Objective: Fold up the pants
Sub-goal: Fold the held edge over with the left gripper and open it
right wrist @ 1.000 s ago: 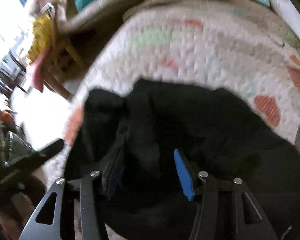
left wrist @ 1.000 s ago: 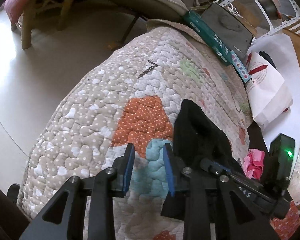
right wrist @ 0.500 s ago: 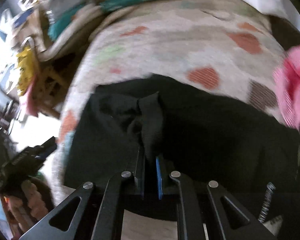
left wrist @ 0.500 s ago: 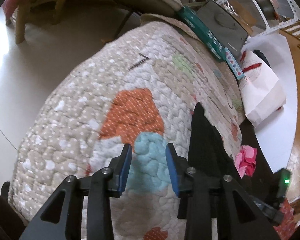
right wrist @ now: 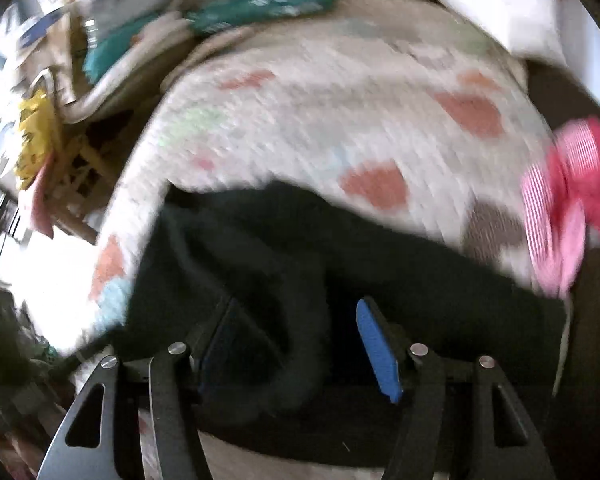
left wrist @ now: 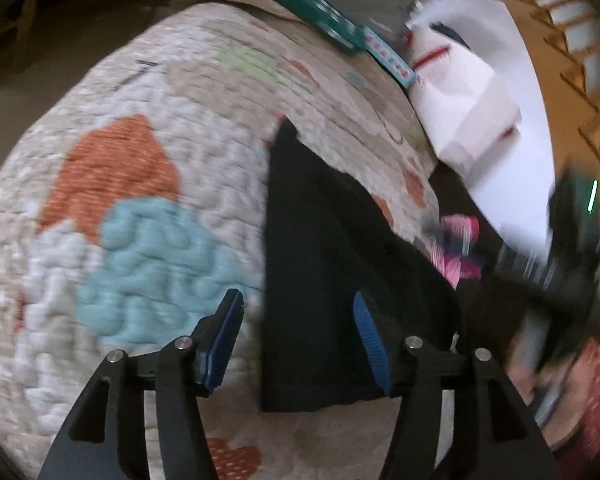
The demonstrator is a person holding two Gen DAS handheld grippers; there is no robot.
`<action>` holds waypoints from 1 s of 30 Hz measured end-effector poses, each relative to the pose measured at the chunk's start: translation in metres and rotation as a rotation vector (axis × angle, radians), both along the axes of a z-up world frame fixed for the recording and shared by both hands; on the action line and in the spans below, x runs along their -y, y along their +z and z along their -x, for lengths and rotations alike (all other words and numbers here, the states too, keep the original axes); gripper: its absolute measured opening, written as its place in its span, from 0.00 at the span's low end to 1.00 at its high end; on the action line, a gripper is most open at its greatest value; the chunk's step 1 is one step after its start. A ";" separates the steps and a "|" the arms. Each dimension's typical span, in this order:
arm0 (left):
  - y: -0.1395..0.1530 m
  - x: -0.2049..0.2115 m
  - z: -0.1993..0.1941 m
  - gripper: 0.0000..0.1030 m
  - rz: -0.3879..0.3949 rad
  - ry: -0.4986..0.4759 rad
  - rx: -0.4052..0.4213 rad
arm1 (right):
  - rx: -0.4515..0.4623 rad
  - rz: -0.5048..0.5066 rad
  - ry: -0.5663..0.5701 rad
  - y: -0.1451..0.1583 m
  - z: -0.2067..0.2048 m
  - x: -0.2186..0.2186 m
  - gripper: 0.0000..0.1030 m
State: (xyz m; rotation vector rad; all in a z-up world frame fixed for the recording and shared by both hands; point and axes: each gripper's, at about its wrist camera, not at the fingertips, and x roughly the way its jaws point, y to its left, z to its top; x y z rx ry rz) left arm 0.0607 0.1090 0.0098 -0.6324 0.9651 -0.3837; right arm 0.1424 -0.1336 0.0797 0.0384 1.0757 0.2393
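Observation:
The black pants (left wrist: 320, 264) lie on a quilted patchwork blanket (left wrist: 148, 184). In the left wrist view my left gripper (left wrist: 296, 320) is open, its jaws wide apart over the near left edge of the pants, holding nothing. In the right wrist view the pants (right wrist: 380, 264) spread across the lower frame with a bunched fold between the jaws. My right gripper (right wrist: 296, 332) is open just above that fold. The right gripper also shows as a dark blur in the left wrist view (left wrist: 560, 280). Both views are blurred by motion.
A pink striped cloth (right wrist: 568, 200) lies at the blanket's right edge, also in the left wrist view (left wrist: 456, 248). A teal box (left wrist: 324, 20) and a white bag (left wrist: 464, 92) sit at the far end. Furniture and clutter (right wrist: 44, 140) stand to the left.
Both grippers have opened wide: the right one was shut on a pants fold half a second ago and has let it go. The left gripper moved right, over the pants edge.

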 end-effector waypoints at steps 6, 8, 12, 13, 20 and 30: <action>-0.006 0.027 -0.003 0.43 -0.091 -0.029 -0.008 | -0.031 0.056 0.221 0.017 -0.048 -0.082 0.74; -0.008 0.029 -0.003 0.20 -0.135 -0.030 -0.017 | -0.093 0.098 0.302 0.003 -0.063 -0.114 0.73; -0.010 0.021 -0.003 0.16 -0.100 -0.004 -0.043 | -0.243 0.251 0.373 -0.041 -0.087 -0.161 0.52; -0.010 0.020 -0.004 0.15 -0.098 -0.001 -0.047 | -0.285 0.280 0.365 -0.052 -0.091 -0.165 0.31; -0.002 0.009 -0.005 0.15 -0.073 0.018 -0.044 | -0.264 0.345 0.369 -0.054 -0.087 -0.188 0.11; 0.011 -0.038 0.003 0.15 -0.166 0.094 -0.063 | -0.211 0.224 0.401 -0.032 -0.081 -0.226 0.11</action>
